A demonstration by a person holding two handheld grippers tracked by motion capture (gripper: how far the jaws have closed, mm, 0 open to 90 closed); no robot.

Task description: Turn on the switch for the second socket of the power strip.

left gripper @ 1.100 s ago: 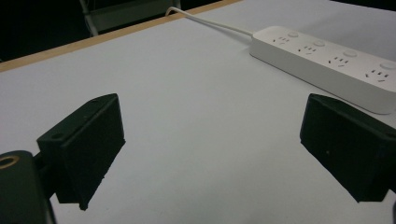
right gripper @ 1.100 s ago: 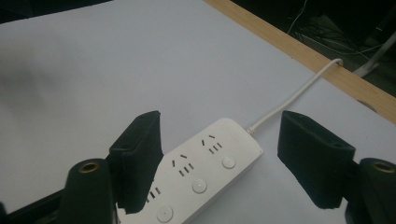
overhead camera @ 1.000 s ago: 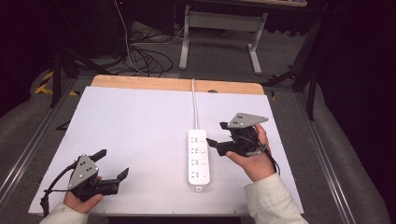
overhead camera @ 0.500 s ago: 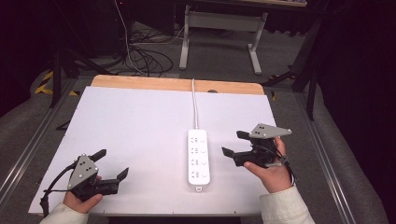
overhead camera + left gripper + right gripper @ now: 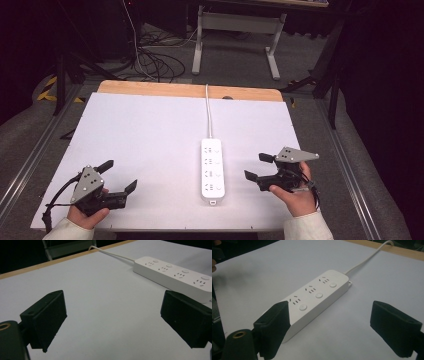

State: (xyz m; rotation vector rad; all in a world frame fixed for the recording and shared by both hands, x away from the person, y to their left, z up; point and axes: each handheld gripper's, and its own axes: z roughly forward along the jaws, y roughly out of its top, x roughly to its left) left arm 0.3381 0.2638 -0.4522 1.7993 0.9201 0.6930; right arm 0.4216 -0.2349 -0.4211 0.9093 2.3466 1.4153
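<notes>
A white power strip [image 5: 211, 169] lies flat on the white table [image 5: 150, 135], a bit right of the middle and close to the near edge. It has four sockets in a row, each with a small round button beside it. Its white cord [image 5: 208, 111] runs straight away to the far side, where a wooden strip [image 5: 190, 91] edges the table. The left gripper [image 5: 119, 176] sits at the near left corner, held in a hand [image 5: 88, 212] with a light sleeve. Its jaws are spread wide apart and nothing is between them. It is well apart from the power strip. The right gripper [image 5: 259, 166] is near the right edge, held in the other hand [image 5: 294, 194], and it points left at the power strip. Its jaws are spread wide too, with nothing in them, just beside the near end of the strip but not touching it. Past the far side of the table, black cables [image 5: 150, 60] lie on the floor next to a grey metal stand [image 5: 235, 30].
</notes>
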